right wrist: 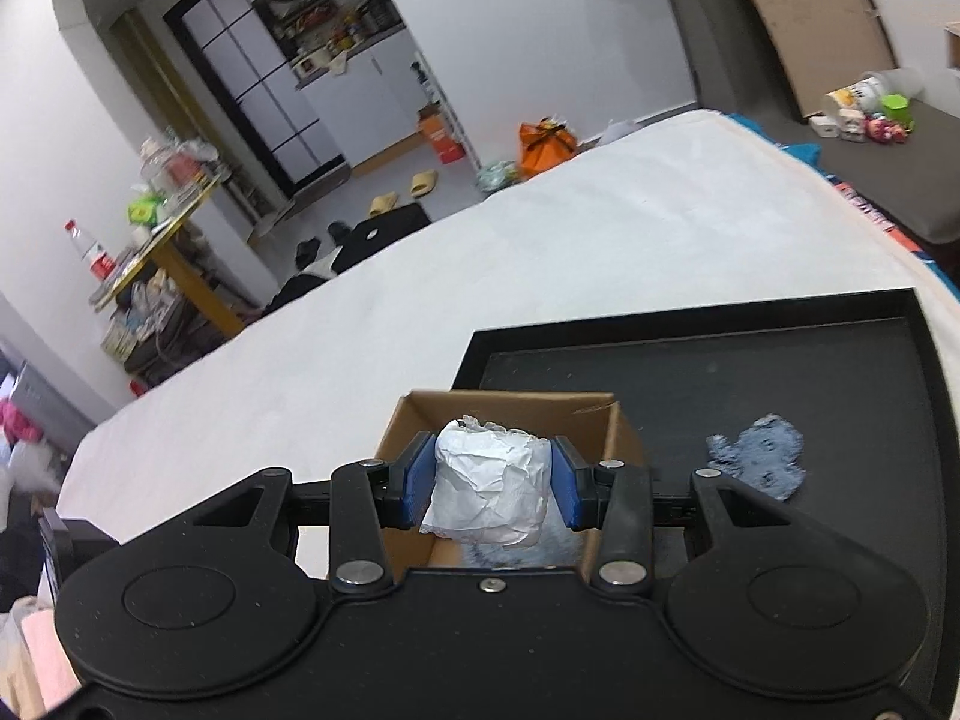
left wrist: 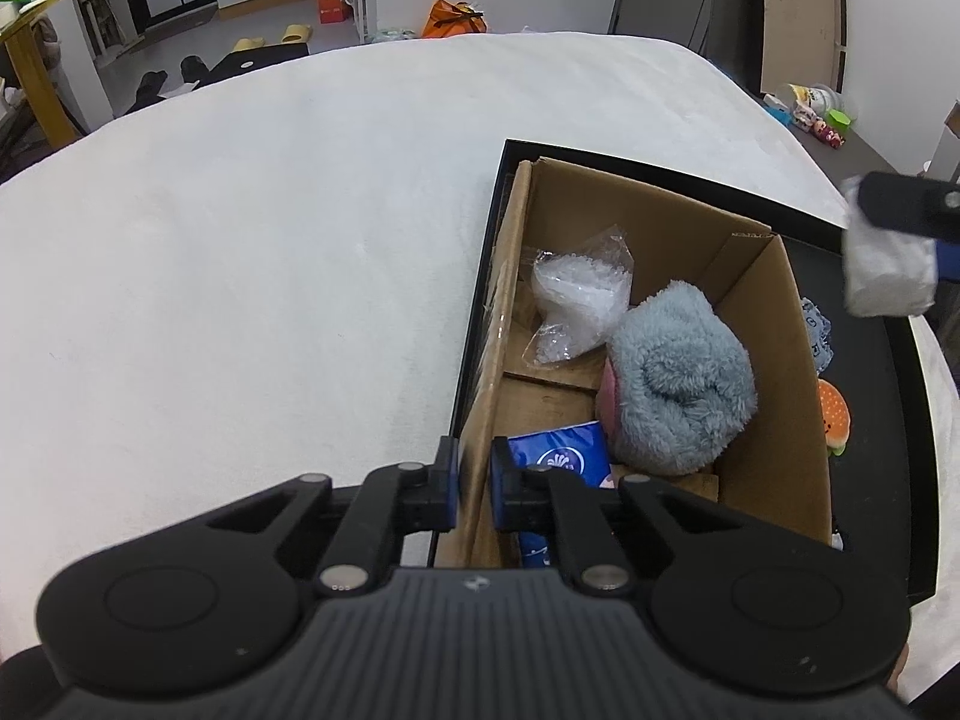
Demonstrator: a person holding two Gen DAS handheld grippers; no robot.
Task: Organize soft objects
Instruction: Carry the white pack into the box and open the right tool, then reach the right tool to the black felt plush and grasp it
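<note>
I am seeing the left tool point(left wrist: 474, 489) pinching the left wall of the one cardboard box point(left wrist: 762, 456), pads pressing either side. The box is sitting in a black tray point(right wrist: 840, 306) on the white bed point(left wrist: 270, 228), its long axis running away from me. Inside are lying one clear plastic bag point(left wrist: 579, 288), one rolled grey-blue fluffy towel point(left wrist: 684, 384) and one blue tissue pack point(left wrist: 558, 456). On the tray to the right are resting one burger toy point(left wrist: 833, 417) and one blue cloth point(right wrist: 759, 456). The right tool point(right wrist: 491, 483) is gripping one white crumpled wad point(right wrist: 489, 489) over the box.
</note>
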